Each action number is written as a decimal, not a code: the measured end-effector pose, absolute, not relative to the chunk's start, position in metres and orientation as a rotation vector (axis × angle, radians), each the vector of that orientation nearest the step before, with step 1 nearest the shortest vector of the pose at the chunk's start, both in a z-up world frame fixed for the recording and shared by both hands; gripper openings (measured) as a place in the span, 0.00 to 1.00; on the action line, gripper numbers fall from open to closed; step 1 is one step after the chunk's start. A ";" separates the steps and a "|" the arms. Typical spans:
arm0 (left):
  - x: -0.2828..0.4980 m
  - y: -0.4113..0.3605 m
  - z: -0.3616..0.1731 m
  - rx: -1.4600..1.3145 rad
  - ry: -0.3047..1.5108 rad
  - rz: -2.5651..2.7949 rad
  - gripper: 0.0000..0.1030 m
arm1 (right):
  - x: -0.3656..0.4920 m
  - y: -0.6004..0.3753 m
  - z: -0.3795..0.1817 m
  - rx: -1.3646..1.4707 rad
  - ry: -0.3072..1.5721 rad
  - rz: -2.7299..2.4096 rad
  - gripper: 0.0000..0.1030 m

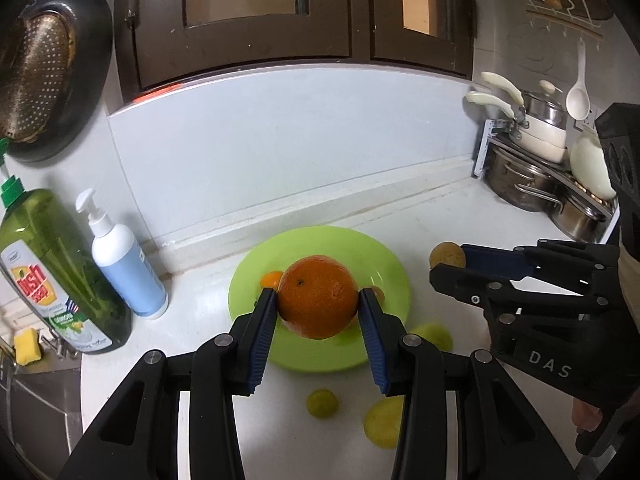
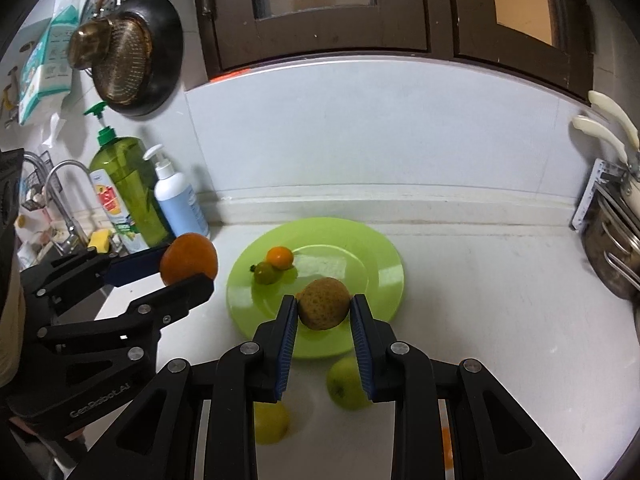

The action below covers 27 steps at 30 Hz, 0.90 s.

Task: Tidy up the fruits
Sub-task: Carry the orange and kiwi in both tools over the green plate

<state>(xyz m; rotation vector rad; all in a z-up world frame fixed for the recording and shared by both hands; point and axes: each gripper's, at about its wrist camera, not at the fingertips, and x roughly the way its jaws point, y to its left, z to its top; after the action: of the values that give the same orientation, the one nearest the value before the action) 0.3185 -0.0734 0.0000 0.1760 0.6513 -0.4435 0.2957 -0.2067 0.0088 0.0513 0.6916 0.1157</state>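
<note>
— Left gripper [image 1: 318, 300]?
— Both pads clamped on the orange [image 1: 317, 297], held above the green plate [image 1: 384, 256].
— Right gripper [image 2: 324, 308]?
— Pinching a brownish fruit [image 2: 324, 308] over that plate's near side.

Orange [image 1: 317, 296], brown fruit [image 2: 324, 303] claw-held above green plate [image 2: 376, 240].

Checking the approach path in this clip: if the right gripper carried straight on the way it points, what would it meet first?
Probably the green plate. The right gripper is shut on a brownish fruit and aims forward and down over the plate's bare near part; the two small citrus fruits lie left of that line. Depth is uncertain.
</note>
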 end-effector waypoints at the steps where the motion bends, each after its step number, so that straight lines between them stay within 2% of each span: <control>1: 0.323 -0.075 0.000 0.179 0.653 -0.443 0.40 | 0.301 -0.208 0.008 0.051 0.695 0.118 0.28; 14: 0.380 -0.090 -0.013 0.200 0.693 -0.441 0.40 | 0.373 -0.221 -0.005 0.091 0.785 0.113 0.28; 27: 0.442 -0.105 -0.053 0.176 0.835 -0.449 0.40 | 0.427 -0.232 -0.032 0.089 0.906 0.111 0.28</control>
<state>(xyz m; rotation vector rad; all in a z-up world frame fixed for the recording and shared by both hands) 0.4419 -0.1054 -0.0528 0.1765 0.8351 -0.4486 0.4273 -0.2316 -0.0318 0.0893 0.9056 0.1111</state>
